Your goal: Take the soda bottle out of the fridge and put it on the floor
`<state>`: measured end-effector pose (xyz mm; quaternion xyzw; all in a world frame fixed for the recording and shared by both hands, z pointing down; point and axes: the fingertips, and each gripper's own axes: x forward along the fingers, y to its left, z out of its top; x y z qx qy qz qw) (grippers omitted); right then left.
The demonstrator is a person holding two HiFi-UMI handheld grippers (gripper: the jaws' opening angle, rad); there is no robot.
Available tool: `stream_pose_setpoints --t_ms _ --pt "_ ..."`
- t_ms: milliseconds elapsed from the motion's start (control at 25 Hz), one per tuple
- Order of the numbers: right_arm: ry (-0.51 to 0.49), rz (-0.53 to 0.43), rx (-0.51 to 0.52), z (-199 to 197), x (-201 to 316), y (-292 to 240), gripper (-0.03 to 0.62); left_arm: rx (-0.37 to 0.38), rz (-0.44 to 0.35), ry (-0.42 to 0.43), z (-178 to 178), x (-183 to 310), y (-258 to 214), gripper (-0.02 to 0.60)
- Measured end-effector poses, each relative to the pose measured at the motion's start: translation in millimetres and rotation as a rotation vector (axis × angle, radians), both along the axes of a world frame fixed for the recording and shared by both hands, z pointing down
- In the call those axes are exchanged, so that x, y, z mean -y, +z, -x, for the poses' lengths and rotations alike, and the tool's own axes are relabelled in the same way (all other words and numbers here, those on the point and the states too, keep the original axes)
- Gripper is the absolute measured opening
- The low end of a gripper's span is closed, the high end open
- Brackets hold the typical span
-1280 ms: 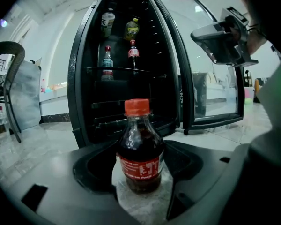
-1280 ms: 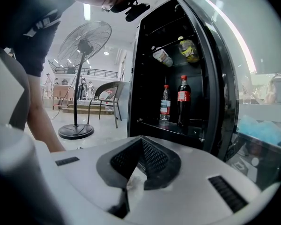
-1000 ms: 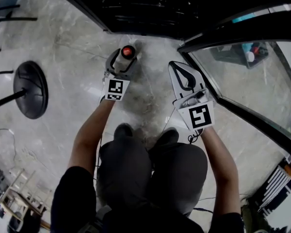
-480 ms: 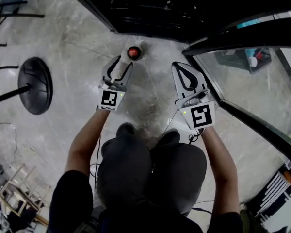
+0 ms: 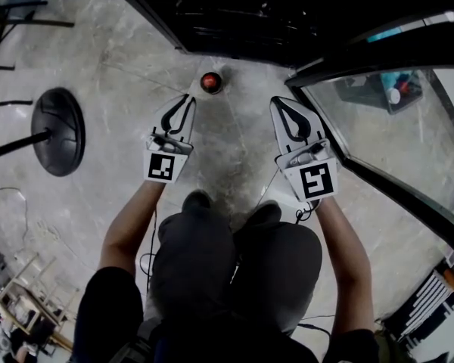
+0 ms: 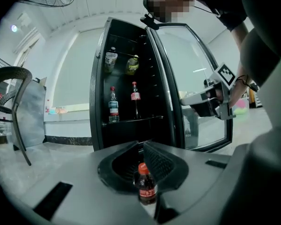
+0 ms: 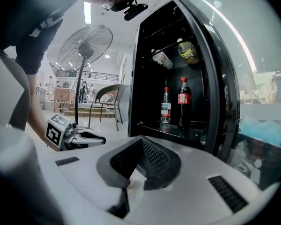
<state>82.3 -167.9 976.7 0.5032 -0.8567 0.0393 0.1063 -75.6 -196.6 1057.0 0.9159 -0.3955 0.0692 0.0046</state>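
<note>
The task looks finished: the soda bottle (image 5: 210, 82) stands on the floor (image 5: 121, 59) just before the open fridge (image 5: 242, 13), apart from the left gripper (image 5: 185, 104), whose fingers have just closed on nothing, and the right gripper (image 5: 282, 106) is closed and empty too.

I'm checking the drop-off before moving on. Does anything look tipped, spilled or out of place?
Nothing is spilled. The soda bottle stands upright on the floor, apart from the left gripper and right gripper. The fridge door hangs open, and a bottle and a yellowish item on the upper shelf lie tilted.
</note>
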Motion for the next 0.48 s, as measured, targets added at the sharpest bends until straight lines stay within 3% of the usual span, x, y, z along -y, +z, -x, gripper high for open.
stream_pose_setpoints --t_ms 120,480 --pt "0.006 -0.009 0.005 -1 1 -3 0.018 0.006 -0.017 0.003 0 0 -10 0.026" --pt "-0.009 -0.035 -0.001 5 3 -24 0.018 0.001 -0.051 0.001 2 7 -41 0.023"
